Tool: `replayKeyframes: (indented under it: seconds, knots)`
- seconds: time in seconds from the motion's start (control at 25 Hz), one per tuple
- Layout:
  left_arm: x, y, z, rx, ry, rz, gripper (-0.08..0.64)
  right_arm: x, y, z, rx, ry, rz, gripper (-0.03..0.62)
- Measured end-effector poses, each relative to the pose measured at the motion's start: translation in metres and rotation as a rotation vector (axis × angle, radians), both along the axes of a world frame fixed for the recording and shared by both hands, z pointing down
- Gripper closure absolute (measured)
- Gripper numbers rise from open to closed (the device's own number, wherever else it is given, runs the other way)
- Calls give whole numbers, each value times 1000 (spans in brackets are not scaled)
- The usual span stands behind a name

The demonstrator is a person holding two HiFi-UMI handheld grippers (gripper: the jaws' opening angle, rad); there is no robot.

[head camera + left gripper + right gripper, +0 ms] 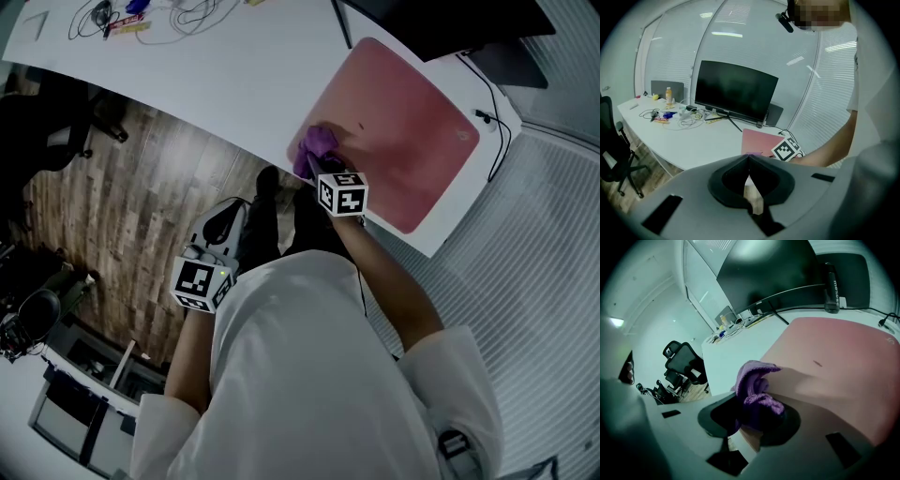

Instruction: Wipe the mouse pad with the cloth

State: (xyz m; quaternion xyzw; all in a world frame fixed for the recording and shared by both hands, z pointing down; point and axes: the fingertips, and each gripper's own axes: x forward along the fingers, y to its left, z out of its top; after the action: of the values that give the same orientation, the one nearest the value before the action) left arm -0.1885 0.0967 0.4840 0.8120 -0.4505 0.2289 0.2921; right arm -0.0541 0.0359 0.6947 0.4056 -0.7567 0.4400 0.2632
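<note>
gripping purple cloth [755, 389], right tool [319, 167] over mouse pad [417, 141].

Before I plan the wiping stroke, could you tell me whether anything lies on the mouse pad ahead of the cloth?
Nothing visible does. The right gripper holds the purple cloth at the near edge of the pink mouse pad; the surface ahead is bare except one small dark speck.
</note>
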Motion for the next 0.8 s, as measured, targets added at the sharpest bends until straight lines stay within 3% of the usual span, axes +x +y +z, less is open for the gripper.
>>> replayKeyframes:
  seconds: [0.8]
  knots:
    - [94, -16, 5, 1, 25, 193, 543, 114, 50, -3, -6, 90, 127, 454]
